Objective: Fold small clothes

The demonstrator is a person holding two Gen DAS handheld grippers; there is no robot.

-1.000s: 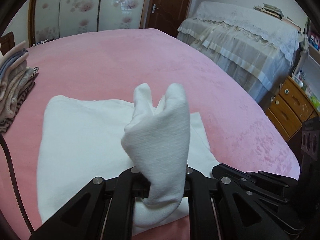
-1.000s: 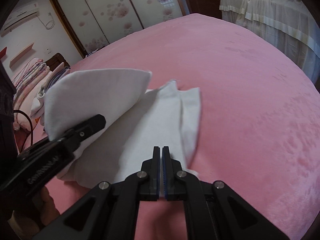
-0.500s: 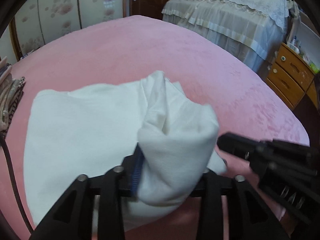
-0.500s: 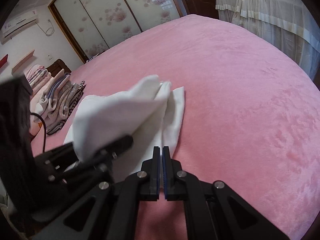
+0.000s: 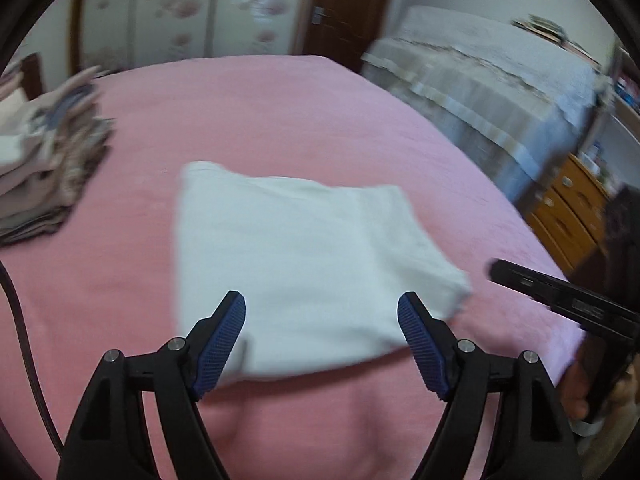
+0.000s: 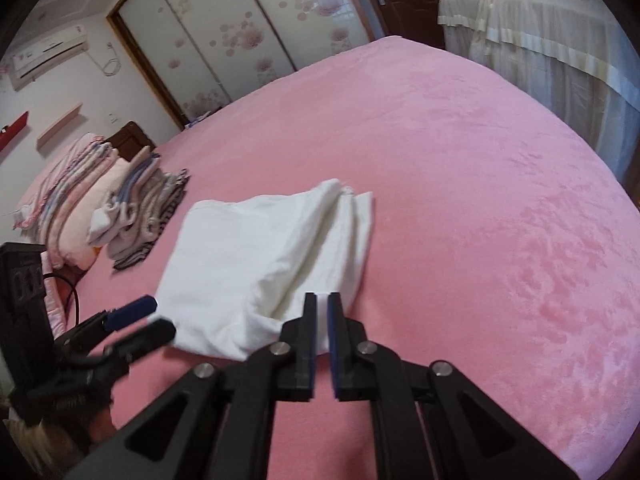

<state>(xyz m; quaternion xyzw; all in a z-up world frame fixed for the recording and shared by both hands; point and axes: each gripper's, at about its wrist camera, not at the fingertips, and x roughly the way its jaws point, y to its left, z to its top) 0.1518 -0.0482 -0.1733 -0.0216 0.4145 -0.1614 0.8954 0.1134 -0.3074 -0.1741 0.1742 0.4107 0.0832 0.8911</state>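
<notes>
pink bed [image 5: 280, 120] blurred; white garment [image 5: 304, 264] released, both jaws opening, near hem hidden.

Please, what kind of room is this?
Most likely a bedroom in a home: a bed under a pink blanket, a floral sliding wardrobe, and a pile of folded clothes.

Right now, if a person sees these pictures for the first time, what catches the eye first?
First the folded white garment, lying in the middle of the pink bedspread. Next the left gripper, its jaws opening with only the garment's near edge below them, and the right gripper, jaws just parting at the garment's near corner. A stack of folded clothes sits at the bed's left side.
</notes>
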